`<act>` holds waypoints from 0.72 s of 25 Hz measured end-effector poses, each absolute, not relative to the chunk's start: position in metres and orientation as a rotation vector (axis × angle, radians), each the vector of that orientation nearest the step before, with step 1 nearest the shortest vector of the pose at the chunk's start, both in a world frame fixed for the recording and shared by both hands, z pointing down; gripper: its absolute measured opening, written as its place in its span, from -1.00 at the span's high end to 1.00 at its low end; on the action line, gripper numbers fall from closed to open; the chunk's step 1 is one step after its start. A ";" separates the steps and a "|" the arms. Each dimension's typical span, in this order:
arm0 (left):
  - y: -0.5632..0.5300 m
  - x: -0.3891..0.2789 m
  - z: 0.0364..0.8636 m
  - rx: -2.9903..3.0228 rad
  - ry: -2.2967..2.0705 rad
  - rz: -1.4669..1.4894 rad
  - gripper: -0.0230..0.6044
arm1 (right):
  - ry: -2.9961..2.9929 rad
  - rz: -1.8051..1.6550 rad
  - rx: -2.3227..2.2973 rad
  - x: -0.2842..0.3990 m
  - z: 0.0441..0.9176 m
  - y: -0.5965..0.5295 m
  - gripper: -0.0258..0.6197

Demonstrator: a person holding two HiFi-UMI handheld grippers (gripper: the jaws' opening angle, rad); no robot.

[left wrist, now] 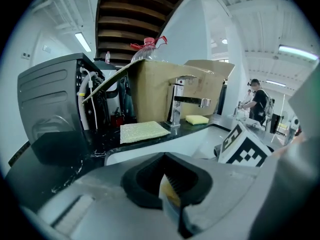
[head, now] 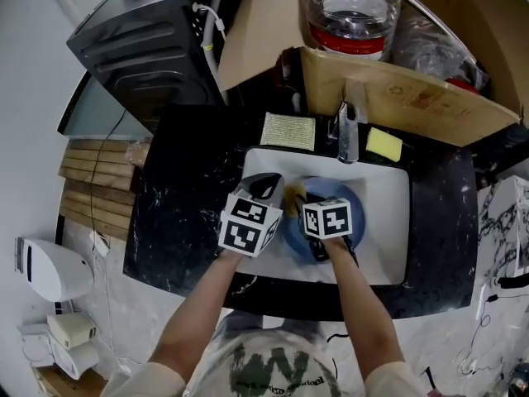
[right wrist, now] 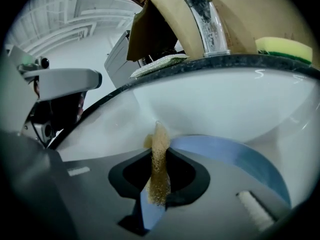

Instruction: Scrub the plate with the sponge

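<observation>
Head view: blue plate sits in the white sink, which is set in a black marbled bench. Left gripper is at the plate's left rim and right gripper is over the plate. Tan sponge is between the two. At the back by the faucet: scouring pad to its left, yellow sponge to its right. Behind them is a cardboard box with faint print, too small to read. Shirt print: a big "W", rest unreadable.

Left gripper view: jaws nearly closed on a thin pale edge with a yellow patch, which reads as the plate rim. The right gripper's marker cube is just beside it, to the right, showing black-and-white squares.

Right gripper view: jaws clamped on the tan sponge, squeezed into an upright strip that sticks out past the tips. The plate lies right behind it, low in the sink.
</observation>
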State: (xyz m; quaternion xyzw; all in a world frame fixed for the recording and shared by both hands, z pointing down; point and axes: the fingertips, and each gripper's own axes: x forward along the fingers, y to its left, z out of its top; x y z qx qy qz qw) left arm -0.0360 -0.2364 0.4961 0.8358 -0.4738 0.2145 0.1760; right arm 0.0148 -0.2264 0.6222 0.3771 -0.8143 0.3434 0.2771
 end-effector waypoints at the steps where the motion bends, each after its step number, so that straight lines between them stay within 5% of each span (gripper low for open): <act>1: -0.236 -0.034 0.497 2.369 -1.332 0.605 0.93 | -2.181 0.921 1.016 0.015 0.623 -0.227 0.70; 18: -0.236 -0.028 0.503 2.414 -1.273 0.641 0.93 | -2.089 0.920 1.161 0.045 0.634 -0.251 0.71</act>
